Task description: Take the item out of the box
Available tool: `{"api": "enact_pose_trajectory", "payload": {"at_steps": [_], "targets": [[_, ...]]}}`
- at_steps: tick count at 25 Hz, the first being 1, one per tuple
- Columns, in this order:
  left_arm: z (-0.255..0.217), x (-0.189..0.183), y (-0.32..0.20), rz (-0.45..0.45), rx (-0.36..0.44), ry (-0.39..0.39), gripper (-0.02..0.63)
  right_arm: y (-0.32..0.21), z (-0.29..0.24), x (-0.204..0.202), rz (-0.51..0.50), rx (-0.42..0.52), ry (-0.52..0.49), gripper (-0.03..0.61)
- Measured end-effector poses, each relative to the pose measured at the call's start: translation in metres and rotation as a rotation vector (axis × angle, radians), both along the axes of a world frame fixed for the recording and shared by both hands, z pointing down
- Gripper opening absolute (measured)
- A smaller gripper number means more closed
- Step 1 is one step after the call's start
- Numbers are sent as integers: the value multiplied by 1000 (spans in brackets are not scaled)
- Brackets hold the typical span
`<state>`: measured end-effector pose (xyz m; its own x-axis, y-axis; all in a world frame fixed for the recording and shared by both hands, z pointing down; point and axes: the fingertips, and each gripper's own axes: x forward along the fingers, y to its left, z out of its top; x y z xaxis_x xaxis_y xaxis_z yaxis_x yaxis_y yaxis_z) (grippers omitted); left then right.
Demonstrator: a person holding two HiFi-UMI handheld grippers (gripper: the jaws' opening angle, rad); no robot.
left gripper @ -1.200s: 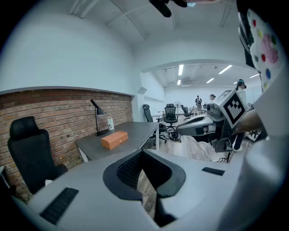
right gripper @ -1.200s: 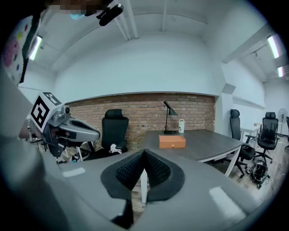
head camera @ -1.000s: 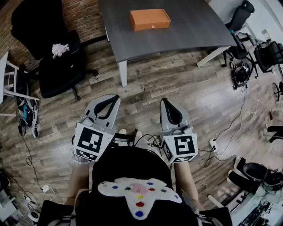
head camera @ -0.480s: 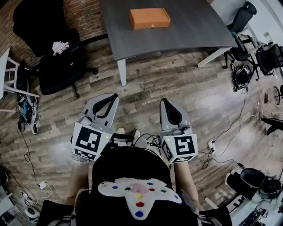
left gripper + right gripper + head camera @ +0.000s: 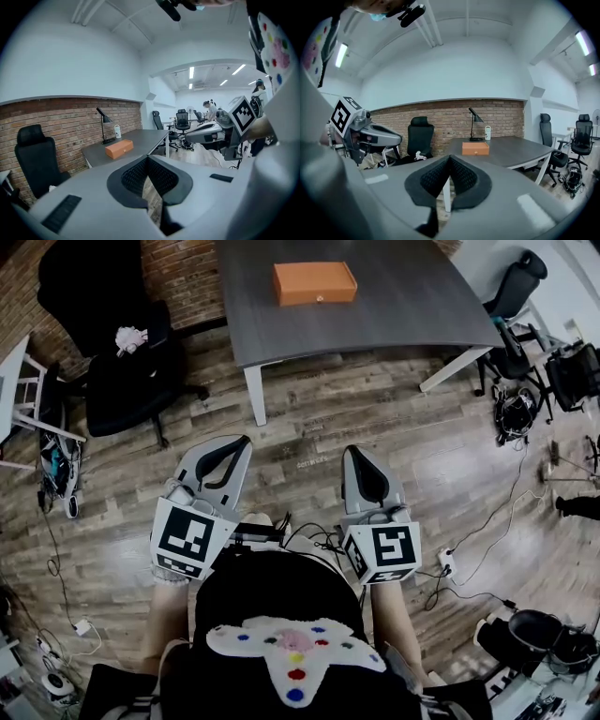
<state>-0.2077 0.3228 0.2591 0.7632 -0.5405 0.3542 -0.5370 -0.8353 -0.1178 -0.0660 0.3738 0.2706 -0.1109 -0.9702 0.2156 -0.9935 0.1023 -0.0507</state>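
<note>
An orange box (image 5: 315,283) lies closed on the grey table (image 5: 403,306), far ahead of me. It also shows in the left gripper view as the orange box (image 5: 119,149) and in the right gripper view as the orange box (image 5: 476,148). Both grippers are held close to the person's body, over the wooden floor and well short of the table. My left gripper (image 5: 240,442) is shut with nothing in it, its jaws meeting at the tip (image 5: 146,157). My right gripper (image 5: 355,453) is likewise shut and empty (image 5: 450,157).
A black office chair (image 5: 112,371) with a small white and pink thing (image 5: 129,338) on it stands left of the table. More chairs (image 5: 514,282) and cables (image 5: 511,409) lie at the right. A desk lamp (image 5: 475,117) and a white bottle (image 5: 487,132) stand behind the box.
The head view has drifted a little, so the floor and chairs sit slightly differently in the frame. Both grippers stay shut in front of the body.
</note>
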Motion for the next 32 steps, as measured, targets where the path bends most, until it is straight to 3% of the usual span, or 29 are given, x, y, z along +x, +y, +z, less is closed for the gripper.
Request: {"api": "enact_pose_trajectory", "payload": {"at_steps": [8, 18, 32], "targets": [[2, 15, 9, -8, 7, 3, 5, 9, 4, 15, -1, 3, -1, 9], [6, 35, -23, 22, 17, 12, 5, -18, 4, 29, 24, 11, 16, 9], [10, 61, -122, 63, 0, 6, 5, -113, 1, 54, 60, 10, 12, 9]]}}
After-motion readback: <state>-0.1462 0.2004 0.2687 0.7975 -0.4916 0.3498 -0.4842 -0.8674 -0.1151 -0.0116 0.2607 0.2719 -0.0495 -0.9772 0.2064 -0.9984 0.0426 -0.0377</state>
